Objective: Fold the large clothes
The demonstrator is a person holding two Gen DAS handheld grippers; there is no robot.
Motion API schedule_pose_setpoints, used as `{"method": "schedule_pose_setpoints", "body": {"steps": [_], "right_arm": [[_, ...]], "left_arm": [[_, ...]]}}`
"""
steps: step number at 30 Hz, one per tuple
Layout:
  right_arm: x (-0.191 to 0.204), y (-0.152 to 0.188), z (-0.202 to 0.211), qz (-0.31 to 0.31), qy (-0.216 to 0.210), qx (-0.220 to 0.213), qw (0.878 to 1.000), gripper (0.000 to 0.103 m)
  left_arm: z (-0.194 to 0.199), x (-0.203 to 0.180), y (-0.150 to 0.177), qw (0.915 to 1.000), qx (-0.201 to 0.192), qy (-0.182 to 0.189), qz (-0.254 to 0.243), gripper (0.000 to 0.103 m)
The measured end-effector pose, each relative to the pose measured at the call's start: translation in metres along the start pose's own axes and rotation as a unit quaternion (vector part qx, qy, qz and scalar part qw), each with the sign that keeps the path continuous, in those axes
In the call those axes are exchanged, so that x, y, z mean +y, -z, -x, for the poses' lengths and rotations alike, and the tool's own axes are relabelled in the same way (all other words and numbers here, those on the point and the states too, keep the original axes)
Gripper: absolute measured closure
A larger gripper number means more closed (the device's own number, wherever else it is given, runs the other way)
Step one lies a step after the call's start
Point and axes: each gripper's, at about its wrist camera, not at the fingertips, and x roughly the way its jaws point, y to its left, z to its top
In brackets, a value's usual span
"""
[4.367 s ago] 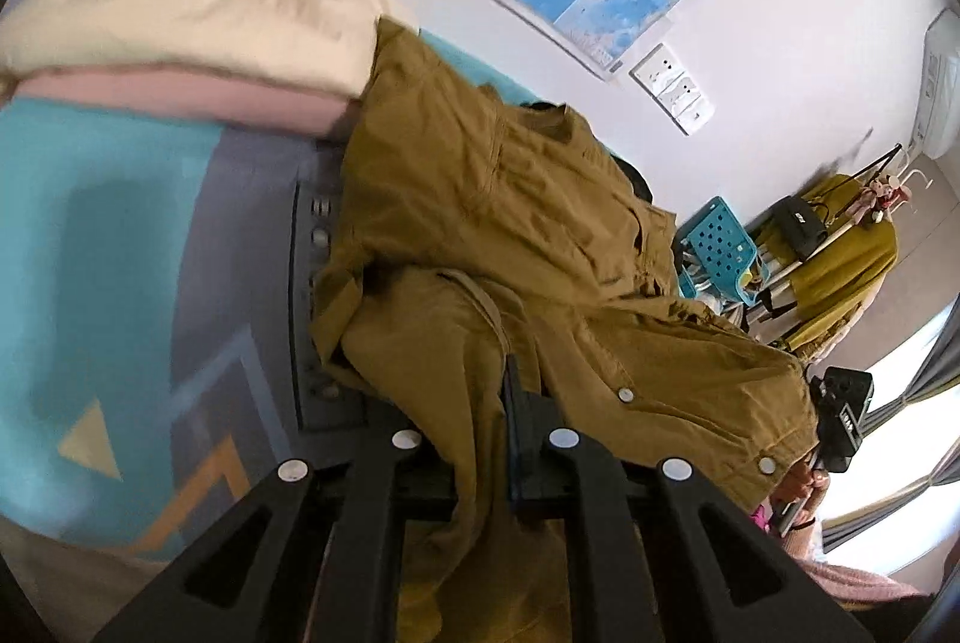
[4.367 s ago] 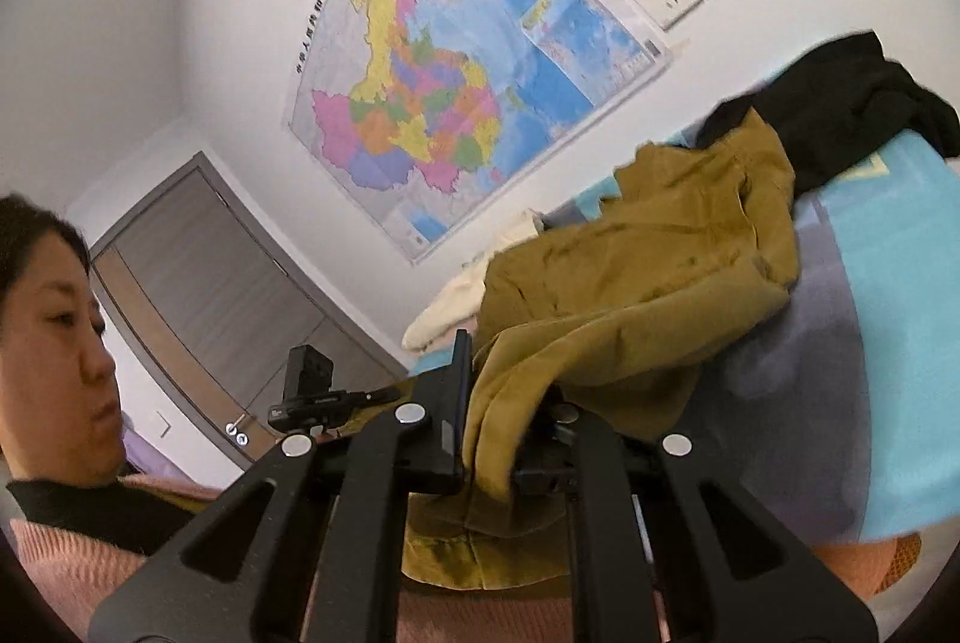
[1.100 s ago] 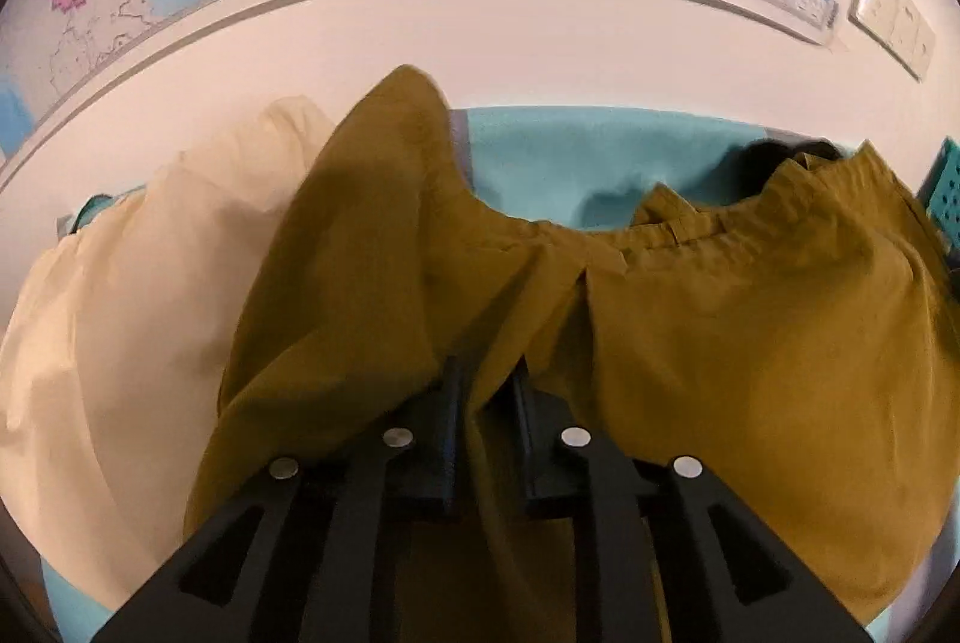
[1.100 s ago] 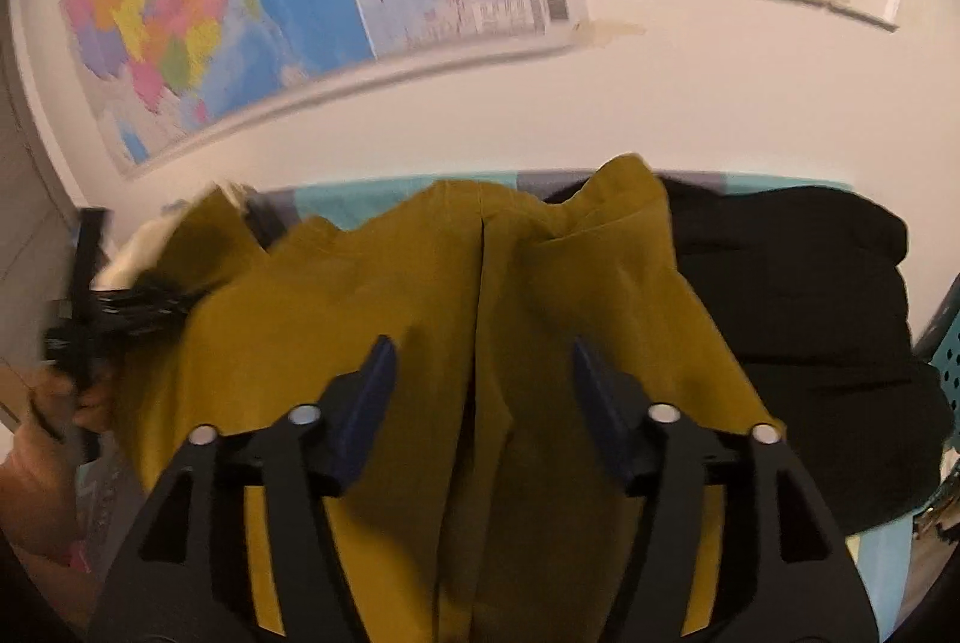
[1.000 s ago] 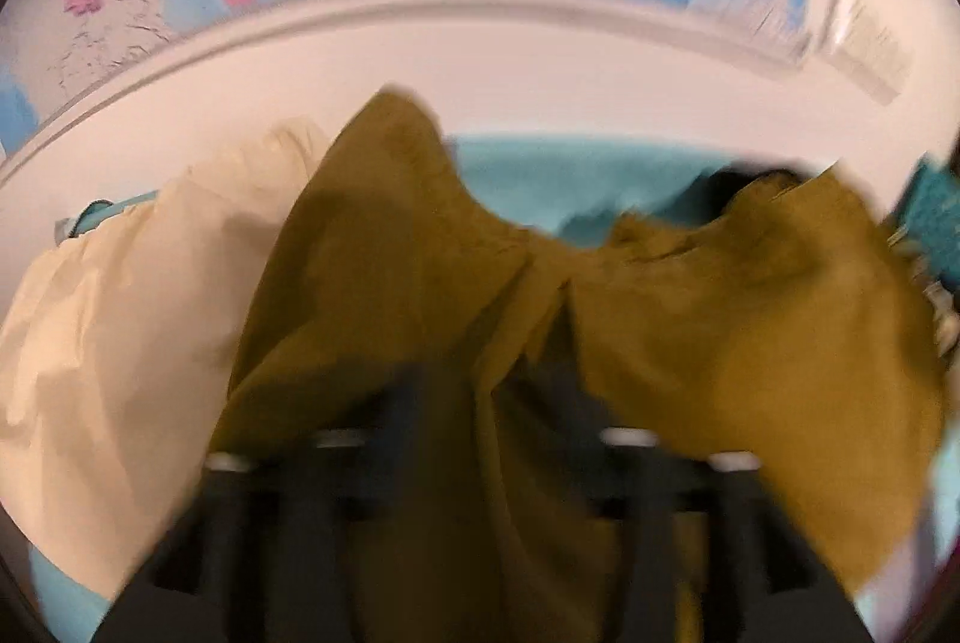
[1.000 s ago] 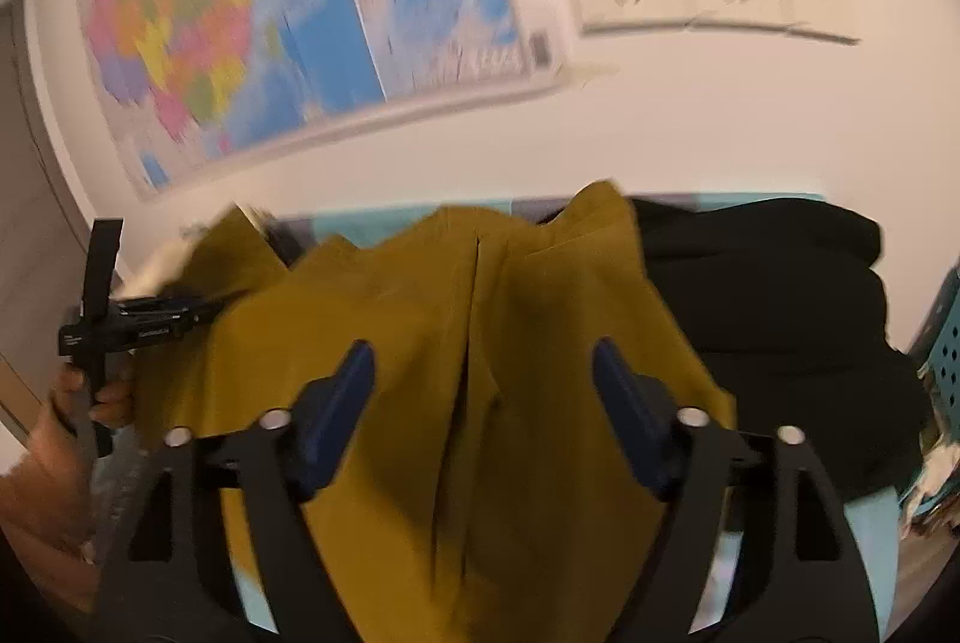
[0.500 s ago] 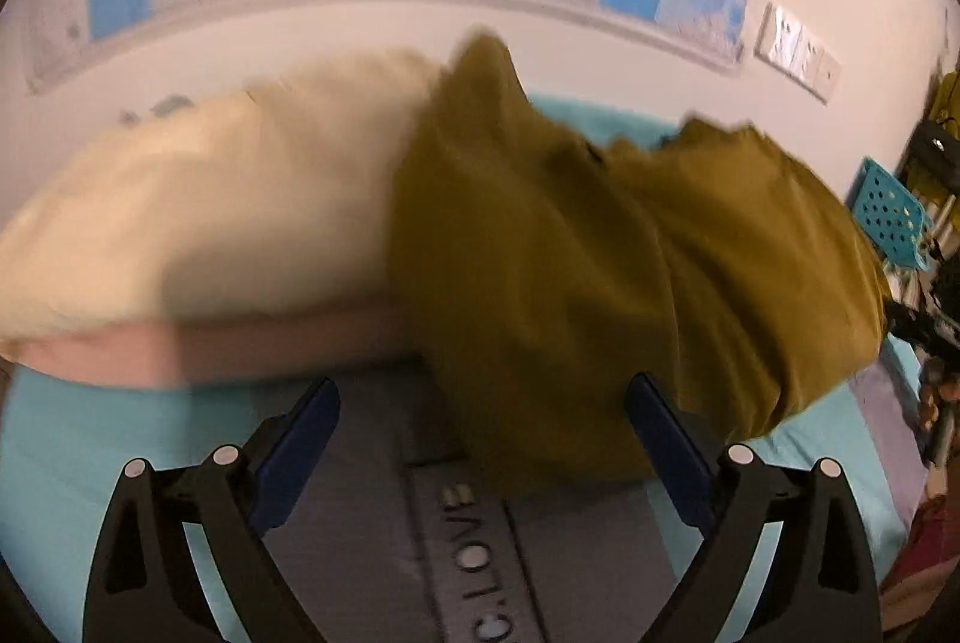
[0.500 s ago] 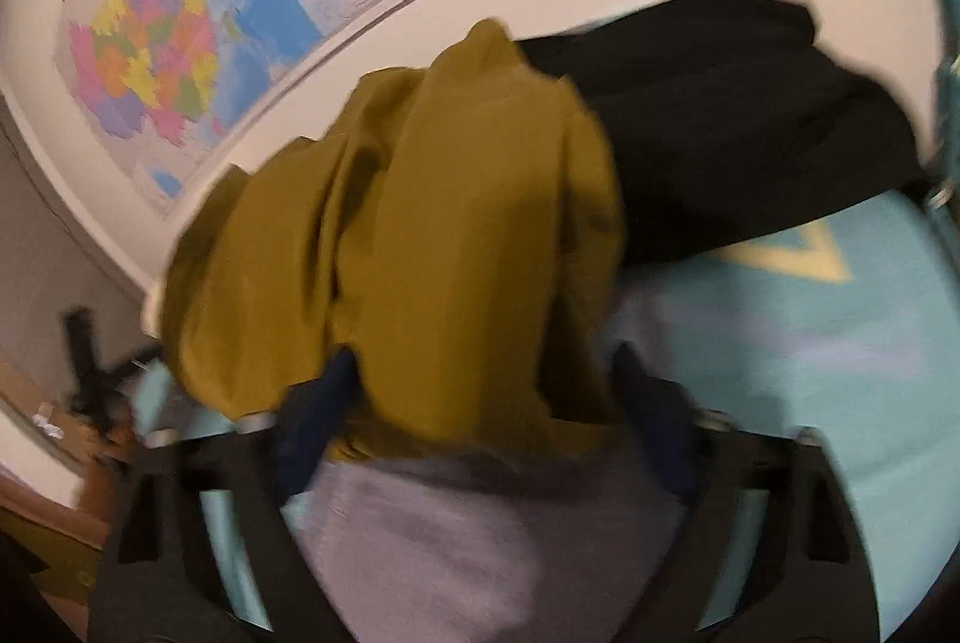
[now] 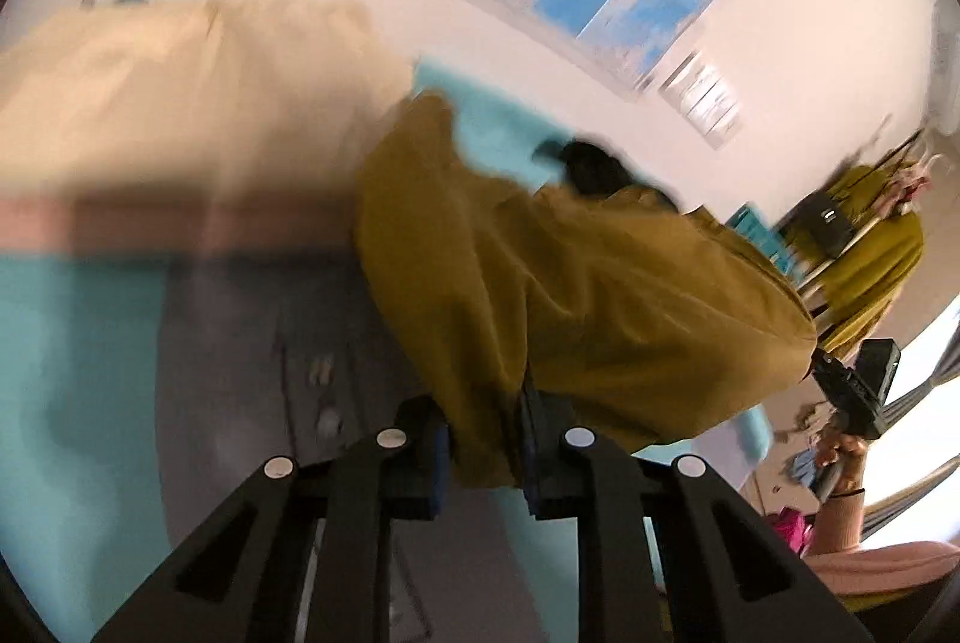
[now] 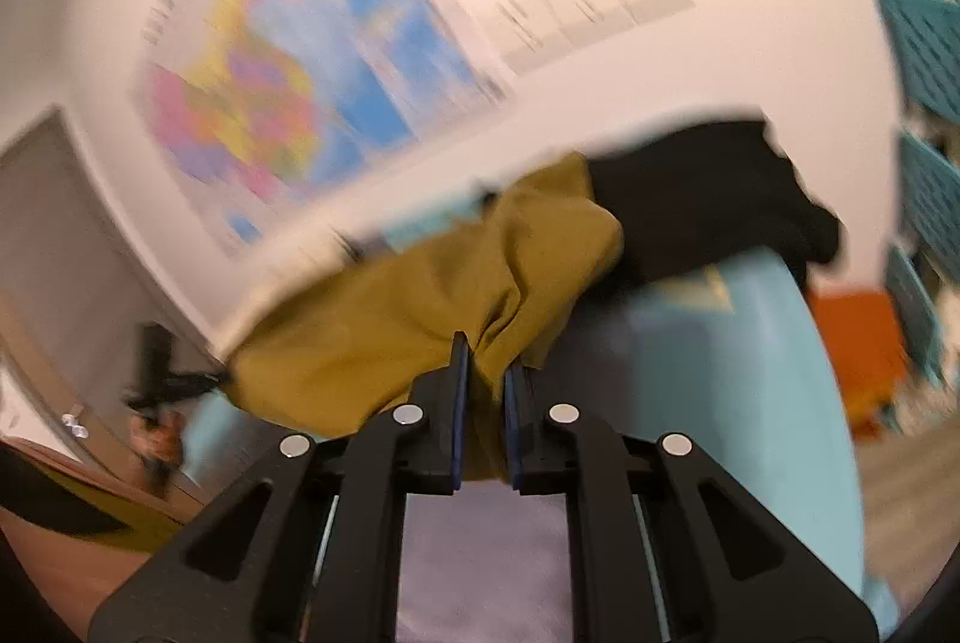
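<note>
The mustard-yellow jacket (image 9: 576,295) lies bunched on the bed cover (image 9: 78,373), and both grippers have hold of it. The left gripper (image 9: 483,439) has just been closing and its jaws now pinch a fold of the jacket's near edge between the blue pads; the bulk of the cloth spreads ahead of it and off to its right. The right gripper (image 10: 480,397) has likewise just been closing, and its narrow jaws clamp a gathered tuck of the same jacket (image 10: 420,319), whose mass runs ahead and to its left.

Only the left wrist view shows the cream bedding (image 9: 168,102) stacked on a pink layer ahead-left of that gripper, and, far to its right, the other gripper (image 9: 858,385) held in a hand with a pink sleeve. Only the right wrist view shows the black garment (image 10: 708,187) clearly, just beyond and right of the jacket, touching it, plus teal crates (image 10: 924,114) at the far right. A wall map (image 10: 288,72) hangs behind in both views, blurred
</note>
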Motion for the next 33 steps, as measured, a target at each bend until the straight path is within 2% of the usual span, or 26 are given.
{"method": "schedule_pose_setpoints", "body": {"steps": [1, 2, 3, 4, 5, 6, 7, 9, 10, 12, 14, 16, 20, 22, 23, 24, 25, 26, 28, 30, 33], "right_arm": [[-0.013, 0.013, -0.015, -0.019, 0.027, 0.041, 0.999, 0.093], [-0.021, 0.023, -0.026, -0.022, 0.072, 0.067, 0.995, 0.093], [-0.027, 0.027, -0.034, -0.028, 0.092, 0.079, 0.992, 0.092], [-0.034, 0.032, -0.038, -0.043, 0.097, 0.083, 0.991, 0.082], [-0.036, 0.031, -0.035, -0.050, 0.109, 0.074, 0.990, 0.077], [-0.032, 0.028, -0.029, -0.043, 0.127, 0.061, 0.989, 0.064], [-0.026, 0.024, -0.023, -0.030, 0.138, 0.047, 0.989, 0.059], [-0.007, 0.011, -0.010, 0.003, 0.147, 0.007, 0.989, 0.051], [0.004, 0.006, -0.007, 0.019, 0.145, -0.007, 0.989, 0.051], [0.028, -0.004, -0.010, 0.062, 0.115, -0.024, 0.991, 0.049], [0.051, -0.010, -0.026, 0.099, 0.095, -0.015, 0.990, 0.047], [0.066, -0.014, -0.054, 0.134, 0.089, 0.005, 0.987, 0.046], [0.068, -0.021, -0.108, 0.149, 0.090, 0.048, 0.984, 0.045], [0.060, -0.024, -0.127, 0.144, 0.096, 0.068, 0.983, 0.045], [0.056, -0.023, -0.137, 0.141, 0.098, 0.077, 0.982, 0.045], [0.053, -0.023, -0.145, 0.138, 0.097, 0.083, 0.982, 0.049], [0.051, -0.023, -0.151, 0.135, 0.096, 0.088, 0.982, 0.061], [0.049, -0.024, -0.156, 0.133, 0.100, 0.091, 0.982, 0.066], [0.048, -0.025, -0.160, 0.133, 0.101, 0.088, 0.982, 0.090], [0.049, -0.027, -0.157, 0.135, 0.094, 0.080, 0.983, 0.098], [0.054, -0.030, -0.157, 0.142, 0.098, 0.068, 0.983, 0.100]], "left_arm": [[-0.012, 0.005, 0.004, 0.9996, 0.025, -0.008, 0.007, 0.087], [-0.028, 0.015, 0.008, 0.9981, 0.055, -0.010, 0.026, 0.083], [-0.036, 0.020, 0.009, 0.9972, 0.063, -0.010, 0.040, 0.083], [-0.035, 0.018, 0.007, 0.9977, 0.053, -0.009, 0.040, 0.082], [-0.031, 0.013, 0.004, 0.9985, 0.038, -0.021, 0.034, 0.075], [-0.027, 0.008, 0.002, 0.9985, 0.027, -0.042, 0.024, 0.067], [-0.019, -0.002, -0.002, 0.9965, 0.007, -0.083, 0.006, 0.054], [-0.006, -0.019, -0.006, 0.9900, -0.029, -0.135, -0.031, 0.051], [0.002, -0.031, -0.008, 0.9853, -0.053, -0.153, -0.054, 0.051], [0.014, -0.051, -0.010, 0.9784, -0.088, -0.164, -0.090, 0.050], [0.012, -0.077, -0.013, 0.9735, -0.105, -0.152, -0.135, 0.038], [-0.005, -0.092, -0.015, 0.9702, -0.093, -0.147, -0.169, 0.038], [-0.056, -0.101, -0.031, 0.9629, -0.042, -0.174, -0.202, 0.040], [-0.079, -0.095, -0.034, 0.9612, -0.013, -0.186, -0.203, 0.045], [-0.088, -0.091, -0.035, 0.9611, -0.001, -0.189, -0.201, 0.052], [-0.095, -0.088, -0.036, 0.9613, 0.007, -0.191, -0.198, 0.054], [-0.104, -0.088, -0.038, 0.9617, 0.013, -0.192, -0.195, 0.058], [-0.108, -0.088, -0.039, 0.9626, 0.012, -0.191, -0.192, 0.064], [-0.110, -0.092, -0.041, 0.9634, 0.008, -0.193, -0.186, 0.069], [-0.110, -0.091, -0.040, 0.9634, 0.006, -0.195, -0.184, 0.074], [-0.109, -0.094, -0.040, 0.9614, 0.001, -0.202, -0.186, 0.078]]}}
